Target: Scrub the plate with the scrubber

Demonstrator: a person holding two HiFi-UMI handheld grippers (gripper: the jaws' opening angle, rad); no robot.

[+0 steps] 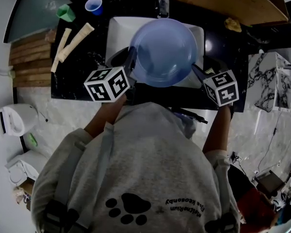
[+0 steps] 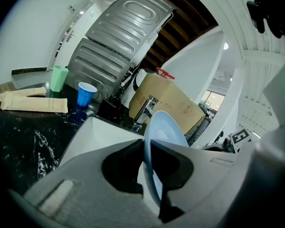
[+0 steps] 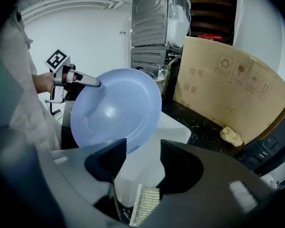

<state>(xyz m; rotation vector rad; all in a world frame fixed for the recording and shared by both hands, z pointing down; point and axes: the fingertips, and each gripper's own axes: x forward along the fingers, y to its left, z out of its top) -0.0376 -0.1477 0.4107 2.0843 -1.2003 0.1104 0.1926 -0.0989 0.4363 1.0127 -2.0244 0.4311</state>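
We see the left gripper (image 2: 149,148) pinched nearly shut on the rim of the blue plate (image 1: 164,50). It holds the plate tilted above the white sink (image 1: 117,25) at the middle of the black counter (image 1: 82,67). The right gripper (image 3: 144,151) stands wide open near the plate's lower right rim. The scrubber (image 3: 145,205) shows low between its jaws, whose tips stand clear of it.

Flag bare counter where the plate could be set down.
Free: black counter between the paper packets and the sink; also the strip right of the sink, before the yellow sponge. Crowded: far-left corner, with the green cup and blue cup.
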